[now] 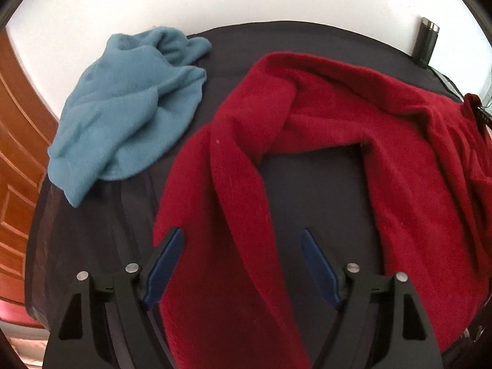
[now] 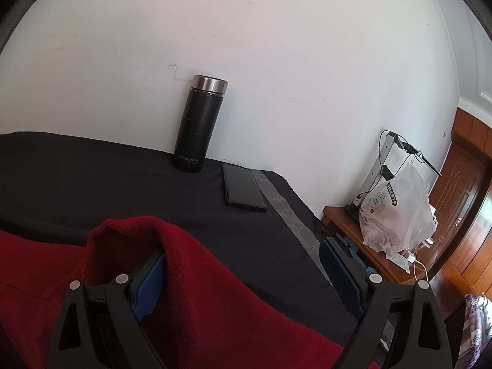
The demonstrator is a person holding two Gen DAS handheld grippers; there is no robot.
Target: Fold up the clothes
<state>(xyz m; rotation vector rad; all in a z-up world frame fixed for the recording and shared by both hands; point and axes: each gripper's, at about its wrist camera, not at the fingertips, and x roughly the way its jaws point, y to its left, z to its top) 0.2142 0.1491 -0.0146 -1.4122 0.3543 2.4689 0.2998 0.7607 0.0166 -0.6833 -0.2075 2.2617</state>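
Jaws of the left gripper point(image 1: 243, 264) stand apart over a strip of the red garment point(image 1: 307, 141), which lies between the blue pads without being pinched; the right gripper point(image 2: 243, 279) also stands wide, a raised fold of the same garment draped against its left pad, not clamped. Outward from the red garment, which sprawls unfolded across the dark-covered desk point(image 1: 319, 203), a crumpled blue garment point(image 1: 129, 101) lies to its left and a flask point(image 2: 200, 123) and phone point(image 2: 243, 189) beyond it by the wall. Folding seems barely begun, with both pieces left to do.

Left hand-held gripper point(image 1: 243, 236) angled down, right hand-held gripper point(image 2: 243, 264) seemingly agape
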